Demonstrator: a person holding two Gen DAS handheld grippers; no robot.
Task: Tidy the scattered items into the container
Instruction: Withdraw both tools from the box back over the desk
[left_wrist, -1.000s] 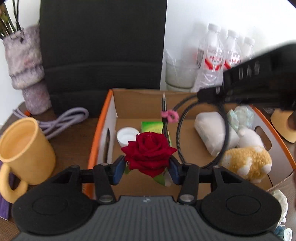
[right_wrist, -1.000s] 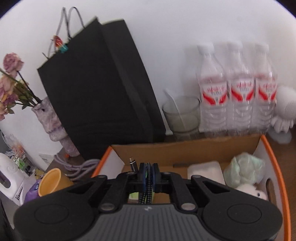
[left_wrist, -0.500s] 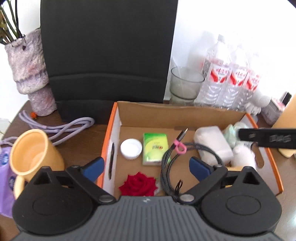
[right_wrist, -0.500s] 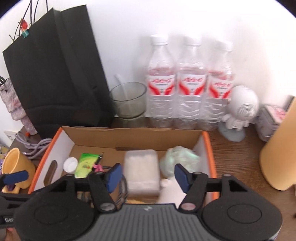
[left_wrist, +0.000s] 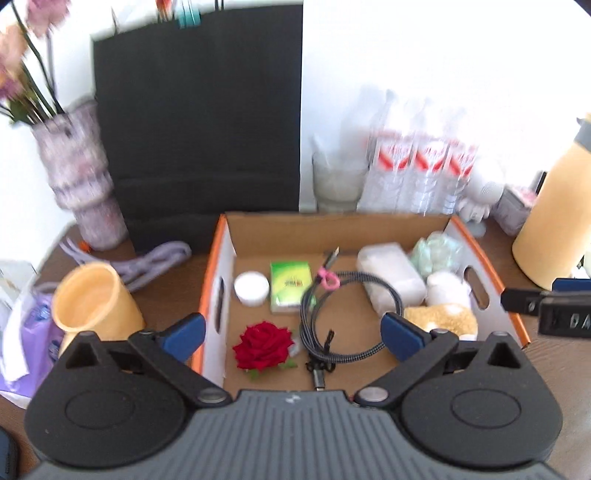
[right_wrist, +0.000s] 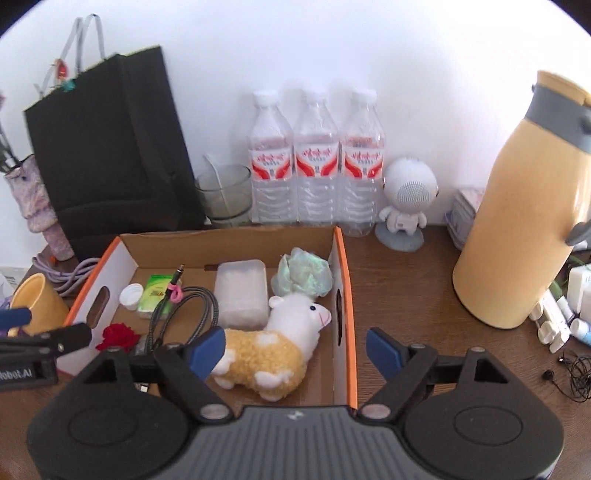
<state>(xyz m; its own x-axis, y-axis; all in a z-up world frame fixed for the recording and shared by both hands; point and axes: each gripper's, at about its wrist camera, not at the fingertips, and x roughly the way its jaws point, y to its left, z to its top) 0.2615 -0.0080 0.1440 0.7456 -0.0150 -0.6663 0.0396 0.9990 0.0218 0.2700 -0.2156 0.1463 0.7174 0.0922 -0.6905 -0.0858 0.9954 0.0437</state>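
**Operator:** Two grippers are showing on my feeds, and both are hanging over the near edge of the cardboard box (right_wrist: 341, 280). I am seeing the box sitting on the wooden table (right_wrist: 406, 295), in front of a black bag (right_wrist: 110, 147).

**Colleague:** How are the jaws standing?

**Operator:** I am reading the left gripper (left_wrist: 291, 334) as spread wide, with nothing between its blue pads. The right gripper (right_wrist: 295, 347) is also gaping wide and gripping nothing.

**Colleague:** What is lying in the box?

**Operator:** Starting with the biggest, a plush sheep (right_wrist: 273, 347) is lying on its side by the right wall. A white packet (right_wrist: 242, 291) is lying just behind it, touching it. A pale green bundle (right_wrist: 301, 277) is sitting in the far right corner. A braided cable (left_wrist: 347, 314) is lying coiled in the middle, with a pink tie (left_wrist: 327, 278) around it. A green packet (left_wrist: 289, 282) is lying just left of the cable. A red rose (left_wrist: 264, 345) is resting near the front left corner. A white cap (left_wrist: 251, 289) is sitting beside the green packet, toward the left wall.

**Colleague:** And outside the box?

**Operator:** I am seeing a yellow jug (right_wrist: 524, 221) standing well to the right, three water bottles (right_wrist: 316, 158) lining the wall, and a yellow mug (left_wrist: 94, 299) standing left of the box.
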